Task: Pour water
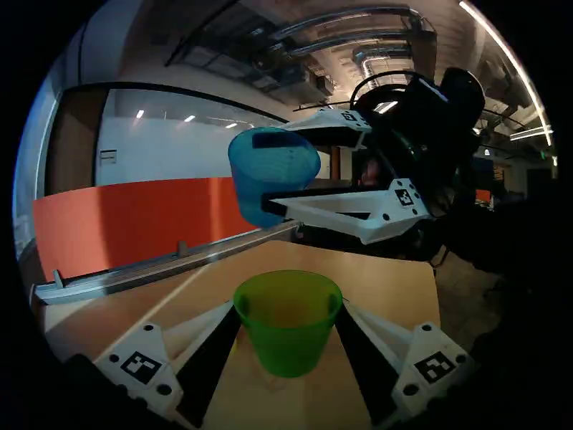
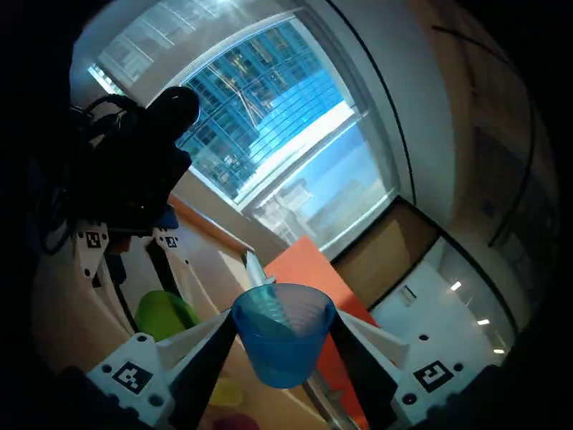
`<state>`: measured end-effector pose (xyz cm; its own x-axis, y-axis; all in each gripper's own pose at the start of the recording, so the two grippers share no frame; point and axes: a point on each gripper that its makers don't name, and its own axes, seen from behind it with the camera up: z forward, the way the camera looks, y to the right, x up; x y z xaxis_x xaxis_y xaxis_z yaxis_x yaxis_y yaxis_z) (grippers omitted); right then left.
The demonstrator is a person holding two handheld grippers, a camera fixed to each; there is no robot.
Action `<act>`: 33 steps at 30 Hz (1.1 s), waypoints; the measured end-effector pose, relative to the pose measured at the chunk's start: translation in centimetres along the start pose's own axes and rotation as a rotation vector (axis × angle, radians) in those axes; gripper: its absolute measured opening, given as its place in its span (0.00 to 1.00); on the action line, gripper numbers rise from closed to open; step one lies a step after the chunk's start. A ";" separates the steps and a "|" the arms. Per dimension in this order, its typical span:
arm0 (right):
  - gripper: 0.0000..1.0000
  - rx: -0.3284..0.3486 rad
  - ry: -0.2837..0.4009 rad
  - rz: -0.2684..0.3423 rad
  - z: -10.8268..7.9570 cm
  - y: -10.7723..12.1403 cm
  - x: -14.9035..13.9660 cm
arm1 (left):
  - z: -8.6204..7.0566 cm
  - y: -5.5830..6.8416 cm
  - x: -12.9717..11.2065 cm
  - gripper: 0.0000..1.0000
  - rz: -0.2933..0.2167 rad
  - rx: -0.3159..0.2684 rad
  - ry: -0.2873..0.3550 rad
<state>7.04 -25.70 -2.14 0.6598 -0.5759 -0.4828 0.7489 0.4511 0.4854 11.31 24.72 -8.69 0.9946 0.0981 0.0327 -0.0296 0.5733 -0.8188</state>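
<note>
My left gripper (image 1: 289, 309) is shut on a translucent green cup (image 1: 289, 322), held upright just above the wooden table (image 1: 387, 287). Above and behind it a translucent blue cup (image 1: 272, 172) hangs in the air, clamped by my right gripper (image 1: 279, 166) reaching in from the right. In the right gripper view that blue cup (image 2: 283, 333) sits between my right gripper's (image 2: 283, 322) fingers with its mouth toward the camera. The green cup (image 2: 161, 315) and my left gripper (image 2: 147, 301) lie lower left. The room looks strongly rolled there. Water in either cup is too faint to tell.
An orange wall panel (image 1: 143, 215) and a metal rail (image 1: 179, 258) run along the table's far edge. A dark-gloved hand (image 1: 444, 129) holds the right gripper. A large window (image 2: 286, 129) lies behind. Yellow (image 2: 225, 390) and red (image 2: 236, 423) objects sit on the table below the blue cup.
</note>
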 end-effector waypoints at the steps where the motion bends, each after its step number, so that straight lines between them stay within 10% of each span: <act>1: 0.90 -0.001 -0.002 -0.013 0.0 0.1 0.1 | 0.0 0.0 0.0 0.87 0.000 -0.001 0.002; 33: 0.90 -0.020 -0.027 -0.305 1.0 2.5 0.4 | 0.8 -0.4 0.8 0.87 -0.008 -0.003 0.022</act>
<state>9.17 -25.48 -0.38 0.4025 -0.7045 -0.5846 0.9135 0.2680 0.3060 12.00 25.25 -7.89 0.9968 0.0758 0.0266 -0.0216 0.5717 -0.8202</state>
